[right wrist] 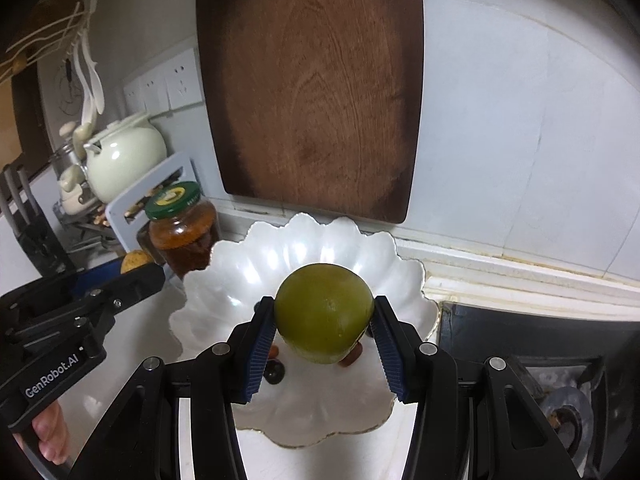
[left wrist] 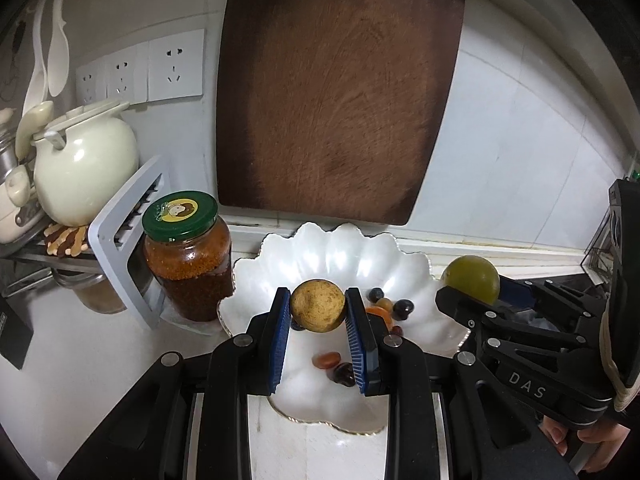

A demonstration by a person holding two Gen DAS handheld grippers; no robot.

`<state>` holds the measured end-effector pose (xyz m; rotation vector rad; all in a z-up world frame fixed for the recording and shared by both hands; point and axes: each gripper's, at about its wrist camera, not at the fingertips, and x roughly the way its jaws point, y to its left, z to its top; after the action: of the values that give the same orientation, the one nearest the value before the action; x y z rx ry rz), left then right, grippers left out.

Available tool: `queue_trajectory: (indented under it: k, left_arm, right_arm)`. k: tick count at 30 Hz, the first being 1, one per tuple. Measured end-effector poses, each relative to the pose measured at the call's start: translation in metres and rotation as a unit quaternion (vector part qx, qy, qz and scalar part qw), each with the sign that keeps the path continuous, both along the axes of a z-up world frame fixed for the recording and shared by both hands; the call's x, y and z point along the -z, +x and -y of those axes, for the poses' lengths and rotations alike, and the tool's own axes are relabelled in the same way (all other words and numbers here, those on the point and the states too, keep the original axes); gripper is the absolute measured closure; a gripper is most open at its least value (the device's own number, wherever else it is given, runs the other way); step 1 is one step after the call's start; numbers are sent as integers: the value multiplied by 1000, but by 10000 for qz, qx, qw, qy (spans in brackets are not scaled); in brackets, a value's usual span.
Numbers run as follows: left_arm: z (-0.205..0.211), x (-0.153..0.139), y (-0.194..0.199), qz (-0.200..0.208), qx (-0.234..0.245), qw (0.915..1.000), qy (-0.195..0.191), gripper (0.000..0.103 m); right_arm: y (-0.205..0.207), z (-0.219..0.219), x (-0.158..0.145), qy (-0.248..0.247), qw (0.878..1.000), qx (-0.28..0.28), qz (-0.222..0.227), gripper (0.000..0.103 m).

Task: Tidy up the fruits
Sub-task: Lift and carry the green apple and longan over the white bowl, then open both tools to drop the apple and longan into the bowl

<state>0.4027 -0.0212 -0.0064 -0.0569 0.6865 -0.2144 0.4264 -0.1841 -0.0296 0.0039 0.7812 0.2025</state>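
A white scalloped plate (left wrist: 340, 248) lies on the counter below a wooden cutting board; it shows in the right wrist view (right wrist: 248, 264) too. My left gripper (left wrist: 318, 312) is shut on a round yellow-brown fruit (left wrist: 317, 305) above the plate. Several small dark and orange fruits (left wrist: 390, 308) lie in the plate. My right gripper (right wrist: 324, 316) is shut on a round green fruit (right wrist: 324, 312) above the plate; that fruit also shows in the left wrist view (left wrist: 474, 278) over the plate's right rim.
A brown cutting board (left wrist: 340, 88) leans on the tiled wall. A green-lidded jar (left wrist: 186, 264) stands left of the plate, with a grey rack (left wrist: 120, 236) and a cream teapot (left wrist: 80, 168) beyond. A gas stove (right wrist: 540, 360) lies to the right.
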Motion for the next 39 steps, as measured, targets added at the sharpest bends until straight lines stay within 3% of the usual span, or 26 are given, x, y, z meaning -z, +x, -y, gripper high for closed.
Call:
queue_trajectory:
  k: [21, 34, 36, 39]
  left_arm:
    - [25, 49, 88, -835, 89, 9959, 335, 75]
    - [39, 69, 116, -1141, 88, 9915, 624, 75]
    - [40, 70, 118, -1169, 71, 9912, 620, 73]
    - [38, 67, 119, -1156, 46, 9917, 568, 56]
  right_arm:
    - [75, 17, 50, -143, 9958, 233, -871, 53]
    - [110, 18, 78, -106, 9912, 244, -1298, 53]
    - [111, 17, 79, -111, 9911, 252, -1305, 53]
    - [110, 15, 76, -229, 9918, 263, -1228, 50]
